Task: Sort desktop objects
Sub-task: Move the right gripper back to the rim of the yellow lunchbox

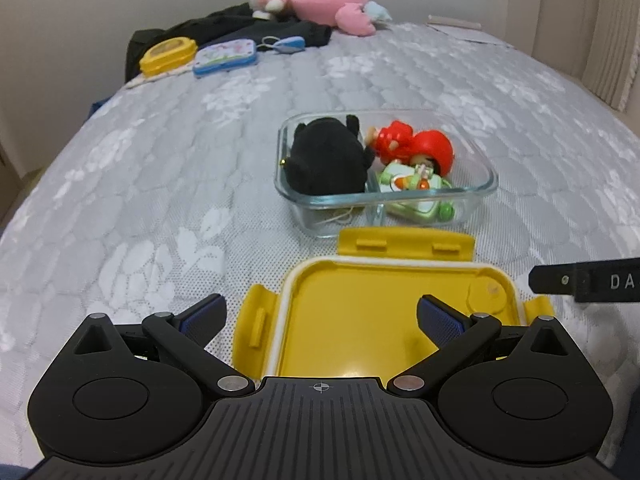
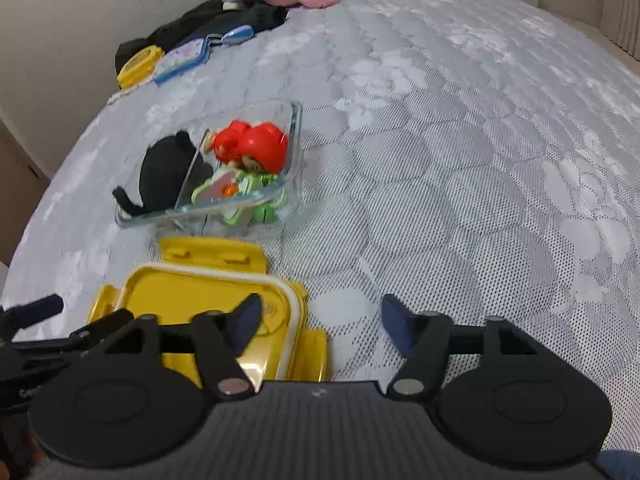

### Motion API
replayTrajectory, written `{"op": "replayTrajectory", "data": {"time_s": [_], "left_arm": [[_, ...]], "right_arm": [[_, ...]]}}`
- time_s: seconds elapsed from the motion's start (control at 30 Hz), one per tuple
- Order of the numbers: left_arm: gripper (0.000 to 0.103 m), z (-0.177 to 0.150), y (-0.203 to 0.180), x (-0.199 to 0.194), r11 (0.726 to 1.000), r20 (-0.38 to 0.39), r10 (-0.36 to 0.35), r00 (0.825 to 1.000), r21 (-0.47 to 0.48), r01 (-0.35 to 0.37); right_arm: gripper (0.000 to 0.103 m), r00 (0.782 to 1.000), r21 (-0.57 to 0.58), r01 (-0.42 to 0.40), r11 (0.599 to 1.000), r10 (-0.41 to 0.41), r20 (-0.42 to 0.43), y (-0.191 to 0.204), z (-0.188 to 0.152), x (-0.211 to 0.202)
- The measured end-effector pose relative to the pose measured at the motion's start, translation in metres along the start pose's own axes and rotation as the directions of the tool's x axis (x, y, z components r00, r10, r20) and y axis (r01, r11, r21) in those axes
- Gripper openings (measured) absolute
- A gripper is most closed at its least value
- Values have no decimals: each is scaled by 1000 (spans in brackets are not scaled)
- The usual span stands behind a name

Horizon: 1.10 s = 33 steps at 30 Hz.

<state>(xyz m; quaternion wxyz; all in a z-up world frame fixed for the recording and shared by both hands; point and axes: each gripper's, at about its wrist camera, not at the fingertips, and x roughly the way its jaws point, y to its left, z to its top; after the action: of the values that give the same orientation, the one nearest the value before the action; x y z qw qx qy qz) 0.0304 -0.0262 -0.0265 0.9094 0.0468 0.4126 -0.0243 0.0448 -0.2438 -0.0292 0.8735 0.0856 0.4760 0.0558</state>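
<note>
Both grippers, left [image 1: 320, 316] and right [image 2: 320, 322], hover with fingers apart and empty over the yellow lid [image 1: 384, 320] lying on the bed [image 1: 160, 184]. Just beyond it, the glass container [image 1: 486, 178] holds a black plush [image 1: 326, 160], red toy [image 1: 416, 146] and green toy [image 1: 412, 184].

left gripper [image 1: 320, 316] – spread wide | over yellow lid [image 1: 384, 320] | glass box [image 1: 472, 188] beyond

Each matte-black tool [image 1: 320, 316] has blue pads [image 1: 438, 322] and silver screws [image 1: 408, 381].
</note>
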Motion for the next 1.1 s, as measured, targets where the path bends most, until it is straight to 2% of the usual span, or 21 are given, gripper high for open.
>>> {"op": "replayTrajectory", "data": {"time_s": [0.13, 0.27, 0.37, 0.4, 0.43, 0.47, 0.5, 0.57, 0.63, 0.7, 0.73, 0.8, 0.83, 0.9, 1.03, 1.07, 1.1], "left_arm": [[103, -1, 5, -5, 1000, -29, -9, 1000, 0, 9], [103, 10, 18, -18, 998, -48, -56, 997, 35, 58], [103, 26, 30, -29, 997, -3, -37, 999, 69, 37], [103, 30, 38, -31, 999, 4, -39, 999, 29, 39], [103, 28, 46, -32, 997, 12, -64, 998, -44, 64], [103, 27, 55, -33, 989, 21, -88, 996, -117, 90], [103, 25, 64, -34, 975, 34, -113, 993, -187, 117], [103, 10, 73, -30, 945, 64, -151, 986, -284, 163], [103, -1, 77, -22, 920, 30, -161, 987, -358, 161], [103, -2, 81, -17, 901, 2, -181, 983, -400, 167], [103, -2, 82, -16, 897, 0, -184, 983, -409, 168], [103, -3, 81, -15, 900, 1, -179, 984, -405, 164], [103, -3, 80, -15, 902, -7, -178, 984, -401, 160], [103, -3, 76, -12, 909, -33, -187, 982, -384, 160], [103, -3, 64, -8, 933, -78, -208, 975, -316, 173], [103, -3, 60, -10, 942, -74, -202, 976, -289, 173], [103, -4, 57, -12, 950, -70, -197, 978, -261, 173]], "right_arm": [[78, 997, -31, 75, 997, -74, 28, 5, -3, -3], [78, 982, -11, 145, 989, -142, 128, 3, -6, -20], [77, 994, 51, 46, 998, -51, 101, -7, -5, -24], [73, 998, 86, -9, 996, 3, 64, -12, -4, -21], [70, 999, 101, -30, 994, 26, 36, -13, -4, -18], [61, 999, 113, -45, 993, 45, 9, -15, -5, -15], [50, 1000, 103, -30, 994, 31, -4, -13, -5, -13], [45, 1000, 65, 13, 998, -12, -10, -7, -5, -12], [50, 999, 43, 21, 999, -20, -25, -4, -7, -11], [60, 999, 18, 17, 1000, -16, -49, 1, -9, -8], [62, 998, -2, 31, 1000, -31, -49, 4, -10, -7], [76, 995, -46, 84, 995, -86, -40, 11, -11, -6], [78, 993, -62, 114, 992, -116, -36, 13, -12, -5], [78, 987, -76, 154, 985, -157, -39, 15, -13, -2], [76, 986, -32, 136, 990, -138, -94, 9, -14, 8], [75, 986, -22, 121, 992, -123, -116, 7, -14, 12], [68, 985, -11, 107, 994, -107, -139, 6, -14, 15]]}}
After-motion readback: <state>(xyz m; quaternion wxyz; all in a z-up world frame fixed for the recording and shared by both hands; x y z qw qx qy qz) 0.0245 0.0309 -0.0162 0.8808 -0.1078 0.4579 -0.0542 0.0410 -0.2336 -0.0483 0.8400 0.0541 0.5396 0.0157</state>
